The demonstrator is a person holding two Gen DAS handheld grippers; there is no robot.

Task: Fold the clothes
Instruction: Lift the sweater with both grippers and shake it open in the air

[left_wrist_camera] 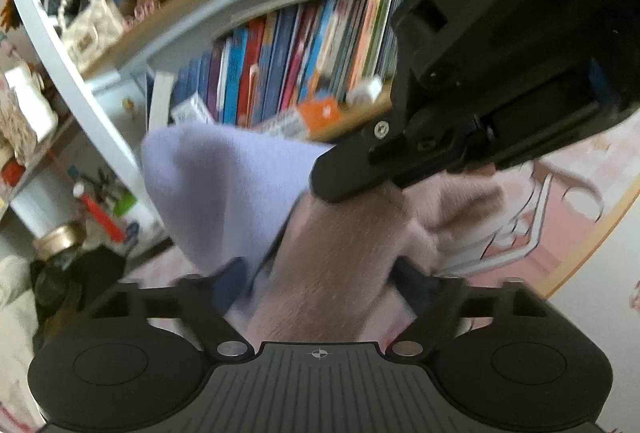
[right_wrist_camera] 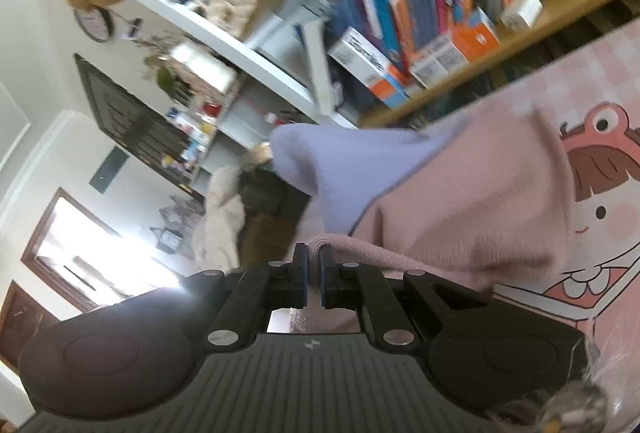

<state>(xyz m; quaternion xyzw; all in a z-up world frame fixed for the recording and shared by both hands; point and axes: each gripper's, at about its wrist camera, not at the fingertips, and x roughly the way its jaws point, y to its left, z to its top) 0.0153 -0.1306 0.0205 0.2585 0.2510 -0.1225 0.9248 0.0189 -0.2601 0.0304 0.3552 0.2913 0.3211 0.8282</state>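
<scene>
Right fingers clamped on pink garment hem, cloth trailing up-right over tabletop; left fingers bracketing same bunched cloth, contact unclear.

1. A table covered by a pink checked cloth with a cartoon face printed on it carries the clothes; its pale wooden rim curves at the edge.
2. A pink garment with a lilac part lies partly on that cloth.
3. Behind the table stands a bookshelf whose wooden board carries upright books and small boxes.
</scene>
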